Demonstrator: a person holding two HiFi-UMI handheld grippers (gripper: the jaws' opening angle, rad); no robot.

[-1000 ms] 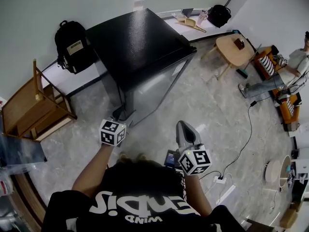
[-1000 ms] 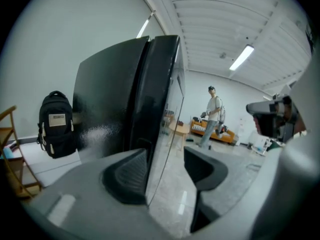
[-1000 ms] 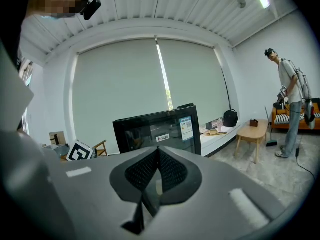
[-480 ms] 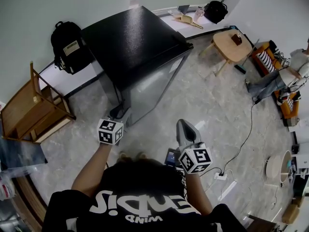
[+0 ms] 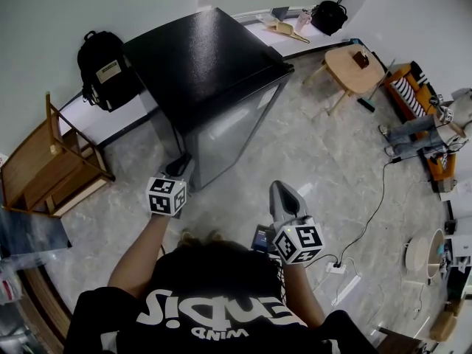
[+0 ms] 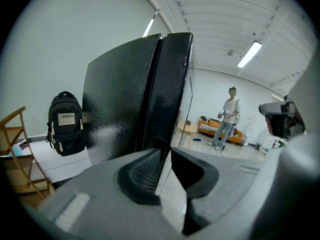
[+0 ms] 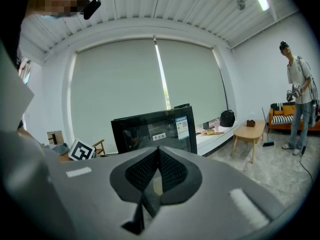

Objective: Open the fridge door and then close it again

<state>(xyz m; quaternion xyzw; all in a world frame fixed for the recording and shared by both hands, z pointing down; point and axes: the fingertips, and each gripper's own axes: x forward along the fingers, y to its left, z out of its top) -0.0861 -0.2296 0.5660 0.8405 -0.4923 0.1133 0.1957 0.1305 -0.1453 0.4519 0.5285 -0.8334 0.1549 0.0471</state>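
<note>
Door edge [image 6: 162, 129] between closing left fingers [image 6: 144, 170].

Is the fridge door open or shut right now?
Shut: the fridge door sits flush against the cabinet, with only a thin seam between them.

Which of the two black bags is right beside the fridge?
The backpack with the pale label, just left of the fridge in the head view; the other bag sits far off on the ledge.

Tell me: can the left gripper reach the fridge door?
Probably yes: the left gripper sits at the fridge door edge, nothing blocking. Its jaws have just been closing, with nothing visibly between them.
</note>
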